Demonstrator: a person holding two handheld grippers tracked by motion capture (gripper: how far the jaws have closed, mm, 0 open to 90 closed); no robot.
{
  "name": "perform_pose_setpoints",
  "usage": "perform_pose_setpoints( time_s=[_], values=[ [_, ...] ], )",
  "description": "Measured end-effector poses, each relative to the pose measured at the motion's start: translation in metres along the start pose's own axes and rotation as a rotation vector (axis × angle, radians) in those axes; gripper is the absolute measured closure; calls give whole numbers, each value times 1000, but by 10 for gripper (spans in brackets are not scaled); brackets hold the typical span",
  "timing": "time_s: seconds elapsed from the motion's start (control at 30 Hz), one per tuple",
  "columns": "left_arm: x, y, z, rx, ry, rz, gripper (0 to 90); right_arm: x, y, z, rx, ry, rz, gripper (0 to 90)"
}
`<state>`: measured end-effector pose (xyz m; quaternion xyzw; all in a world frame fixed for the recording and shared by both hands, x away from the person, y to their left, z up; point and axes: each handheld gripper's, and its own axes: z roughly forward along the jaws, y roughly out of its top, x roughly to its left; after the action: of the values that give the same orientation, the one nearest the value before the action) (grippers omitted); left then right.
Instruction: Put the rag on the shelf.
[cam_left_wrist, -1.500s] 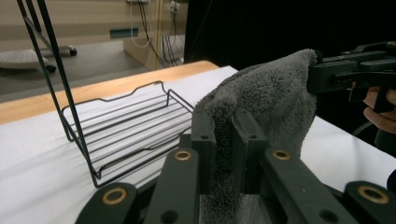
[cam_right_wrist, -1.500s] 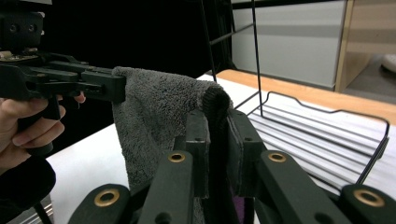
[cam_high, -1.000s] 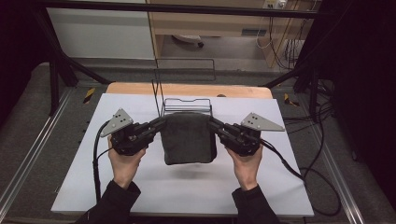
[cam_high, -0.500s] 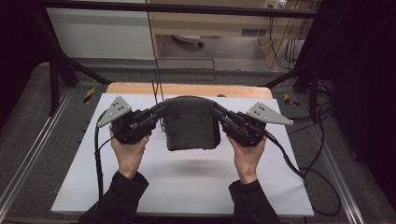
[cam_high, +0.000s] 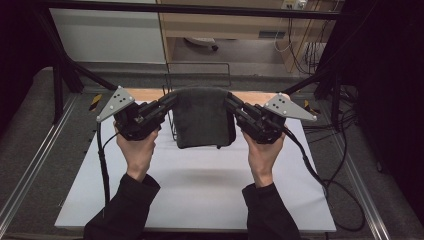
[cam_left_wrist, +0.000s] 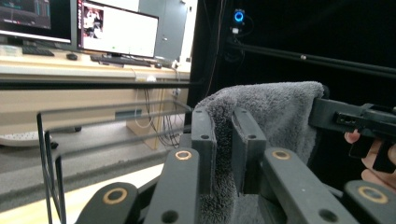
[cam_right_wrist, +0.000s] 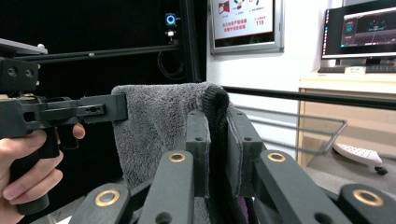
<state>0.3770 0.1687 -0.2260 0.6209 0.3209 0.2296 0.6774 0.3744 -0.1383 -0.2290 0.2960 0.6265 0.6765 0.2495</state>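
Note:
A dark grey folded towel hangs in the air above the white table, stretched between both grippers. My left gripper is shut on the towel's upper left corner; in the left gripper view the plush cloth is pinched between my jaws. At the upper right corner my right gripper is shut on the towel, its thick hem clamped between the jaws. Each gripper view also shows the other gripper holding the far corner.
A black wire rack stands at the table's far edge, right behind the towel. A wooden strip runs along that edge. Cables trail off the right side of the table. Black frame posts rise at both back corners.
Both hands have lifted the towel up off the table and a little away from me, toward the wire rack. It now hangs free, and both grips are unchanged.

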Motion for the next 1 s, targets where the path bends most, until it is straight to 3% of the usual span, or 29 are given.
perform_pose_setpoints(
  time_s=[0.2, 0.7, 1.0],
  values=[
    [1, 19, 3, -33, 11, 11, 808, 0, 18, 8, -29, -11, -10, 812],
    [18, 58, 10, -103, 18, -26, 807, 3, 60, 32, -70, -23, -41, 812],
    [19, 83, 17, -140, 36, 4, 806, -3, 86, 46, -97, -31, -48, 813]
  ],
)
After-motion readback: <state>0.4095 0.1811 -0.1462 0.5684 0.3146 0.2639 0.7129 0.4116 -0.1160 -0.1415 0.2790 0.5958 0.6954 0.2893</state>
